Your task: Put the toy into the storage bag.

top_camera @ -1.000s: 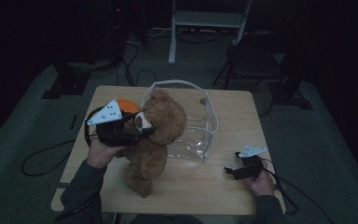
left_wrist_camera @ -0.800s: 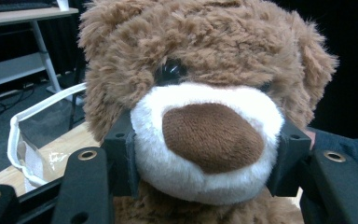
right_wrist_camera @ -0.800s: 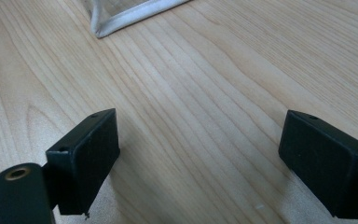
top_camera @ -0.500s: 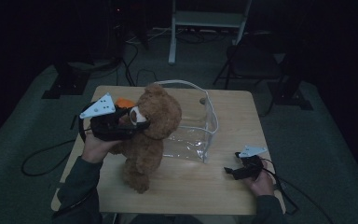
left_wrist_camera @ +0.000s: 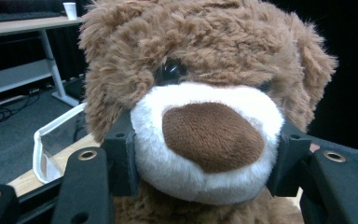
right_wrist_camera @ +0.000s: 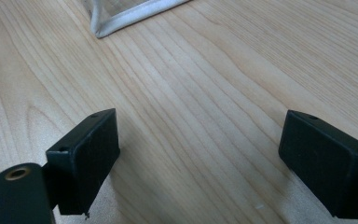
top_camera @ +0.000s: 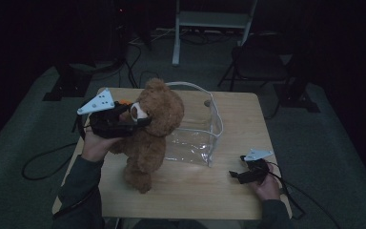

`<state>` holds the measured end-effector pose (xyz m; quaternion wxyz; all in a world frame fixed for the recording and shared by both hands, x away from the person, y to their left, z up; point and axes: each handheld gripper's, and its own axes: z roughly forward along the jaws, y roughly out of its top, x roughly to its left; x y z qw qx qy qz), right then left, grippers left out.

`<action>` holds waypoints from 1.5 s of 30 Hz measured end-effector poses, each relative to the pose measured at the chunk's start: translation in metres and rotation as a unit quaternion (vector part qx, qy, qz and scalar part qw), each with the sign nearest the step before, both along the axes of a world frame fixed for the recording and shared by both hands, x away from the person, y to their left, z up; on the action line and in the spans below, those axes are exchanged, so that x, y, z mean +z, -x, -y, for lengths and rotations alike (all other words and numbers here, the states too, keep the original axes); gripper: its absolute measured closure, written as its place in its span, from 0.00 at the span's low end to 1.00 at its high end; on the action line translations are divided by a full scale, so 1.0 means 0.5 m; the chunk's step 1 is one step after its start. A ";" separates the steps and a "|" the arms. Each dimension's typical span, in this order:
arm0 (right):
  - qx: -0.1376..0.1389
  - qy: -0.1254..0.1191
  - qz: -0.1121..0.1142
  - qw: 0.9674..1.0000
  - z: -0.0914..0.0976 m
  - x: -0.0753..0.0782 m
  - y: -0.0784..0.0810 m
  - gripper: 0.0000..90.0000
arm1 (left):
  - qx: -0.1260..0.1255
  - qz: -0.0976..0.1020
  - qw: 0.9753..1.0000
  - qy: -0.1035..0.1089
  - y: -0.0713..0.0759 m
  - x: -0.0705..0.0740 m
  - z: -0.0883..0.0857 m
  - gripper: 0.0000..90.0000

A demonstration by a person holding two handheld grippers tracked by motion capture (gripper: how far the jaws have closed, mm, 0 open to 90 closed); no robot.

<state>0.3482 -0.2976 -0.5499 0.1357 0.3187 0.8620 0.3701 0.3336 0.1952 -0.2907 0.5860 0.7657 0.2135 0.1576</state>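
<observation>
The brown teddy bear [top_camera: 150, 129] is up off its seat, hanging upright over the left half of the wooden table [top_camera: 195, 188], with its feet trailing down toward the tabletop — whether they touch the wood I cannot tell. The left gripper [top_camera: 136, 119] has it by the face: in the left gripper view the two black jaws are pinched on either side of the white muzzle [left_wrist_camera: 207, 144], pads pressing into the plush. Just beside the bear, to its right, stands the clear plastic bag [top_camera: 195, 126] with white piping, mouth open at the top, empty as far as the high view shows. So the pick-up is done — the bear is gripped and lifted — but it is not in the bag yet; by my reading the carry over the rim and the lowering in are what is left. The right gripper [top_camera: 236, 175] rests low on the table near the front right corner, well apart from the bear, jaws spread wide over bare wood in its own view, with a corner of the bag's white trim [right_wrist_camera: 130, 16] just ahead.
</observation>
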 end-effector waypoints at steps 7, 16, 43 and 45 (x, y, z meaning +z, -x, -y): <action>0.000 0.000 0.000 1.000 0.000 0.000 0.000 0.13 | -0.003 -0.001 1.000 0.007 -0.010 0.011 0.001 0.46; 0.000 0.000 0.000 1.000 0.000 0.000 0.000 0.13 | -0.005 0.002 1.000 0.012 -0.013 0.027 -0.009 0.46; 0.000 0.000 0.000 1.000 0.000 0.000 0.000 0.13 | -0.003 0.008 1.000 0.026 -0.035 0.077 -0.030 0.46; 0.000 0.000 0.000 1.000 0.000 0.000 0.000 0.13 | -0.005 0.007 1.000 0.026 -0.035 0.079 -0.030 0.46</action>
